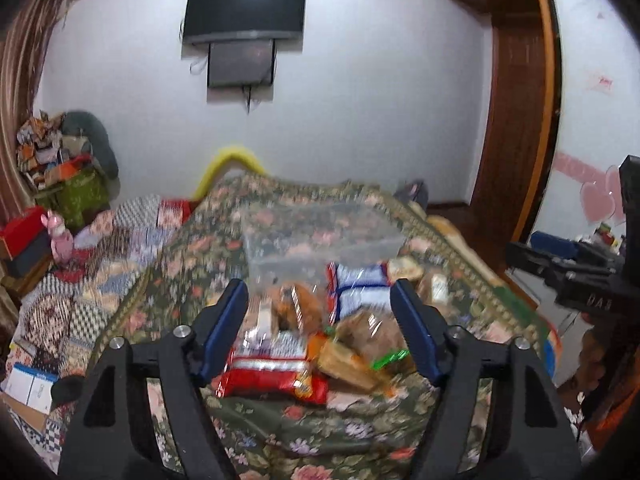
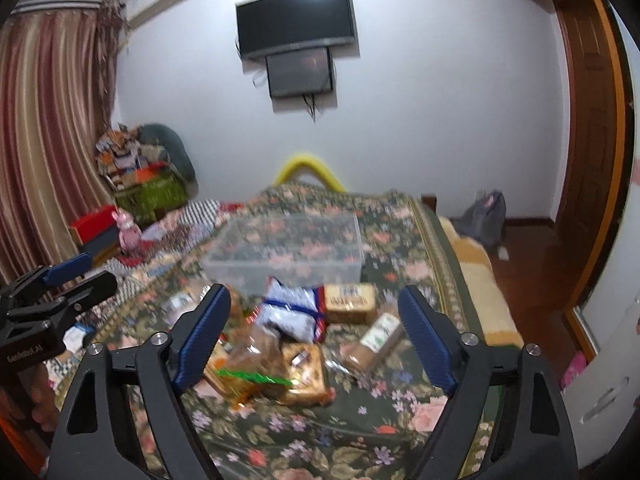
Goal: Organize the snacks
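A pile of snacks lies on a floral bed cover [image 2: 320,432]. It holds a red packet [image 1: 276,376], a blue-and-white packet [image 2: 292,312], a tan box [image 2: 350,300], a labelled tube [image 2: 376,340], an orange box [image 2: 306,368] and a clear bag of brown biscuits [image 1: 296,304]. Behind the pile stands an empty clear plastic bin [image 2: 288,244]. My left gripper [image 1: 320,288] hovers open over the pile with nothing between its fingers. My right gripper [image 2: 314,292] is also open and empty above the snacks. Each gripper shows at the edge of the other's view.
A patterned quilt [image 1: 120,240] lies left of the floral cover. Boxes and a pink toy [image 2: 128,232] crowd the left corner by the curtain [image 2: 48,140]. A television [image 2: 296,20] hangs on the far wall. A wooden door [image 2: 588,140] and bare floor are on the right.
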`<action>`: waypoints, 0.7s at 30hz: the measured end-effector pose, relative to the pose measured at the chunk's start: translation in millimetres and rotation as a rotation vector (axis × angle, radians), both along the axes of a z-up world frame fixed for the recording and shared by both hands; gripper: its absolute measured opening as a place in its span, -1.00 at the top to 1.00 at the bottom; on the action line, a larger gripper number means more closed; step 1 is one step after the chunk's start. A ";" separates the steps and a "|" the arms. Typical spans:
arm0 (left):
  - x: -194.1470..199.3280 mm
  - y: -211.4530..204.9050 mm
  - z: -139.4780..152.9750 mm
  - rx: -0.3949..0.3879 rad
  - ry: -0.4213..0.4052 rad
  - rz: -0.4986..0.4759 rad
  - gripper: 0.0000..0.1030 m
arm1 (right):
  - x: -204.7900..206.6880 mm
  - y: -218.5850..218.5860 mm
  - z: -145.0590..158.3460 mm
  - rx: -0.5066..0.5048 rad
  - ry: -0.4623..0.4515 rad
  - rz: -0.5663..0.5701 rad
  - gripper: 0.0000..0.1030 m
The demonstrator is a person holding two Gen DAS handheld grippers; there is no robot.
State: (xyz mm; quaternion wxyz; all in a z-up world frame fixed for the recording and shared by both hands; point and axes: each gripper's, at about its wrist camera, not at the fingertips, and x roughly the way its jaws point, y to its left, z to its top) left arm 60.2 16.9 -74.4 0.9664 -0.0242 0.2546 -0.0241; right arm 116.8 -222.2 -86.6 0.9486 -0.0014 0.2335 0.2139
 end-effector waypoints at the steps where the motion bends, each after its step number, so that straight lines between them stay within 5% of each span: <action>1: 3.8 2.3 -5.5 -0.005 0.019 0.002 -0.38 | 4.9 -0.9 -4.1 -0.002 0.022 -0.002 -0.50; 9: 46.1 32.5 -51.2 -0.037 0.165 0.038 -0.24 | 47.4 -10.5 -43.8 -0.035 0.202 -0.035 -0.22; 21: 115.4 29.8 -77.9 -0.060 0.260 -0.011 -0.22 | 101.8 -18.5 -73.2 -0.080 0.294 -0.058 -0.20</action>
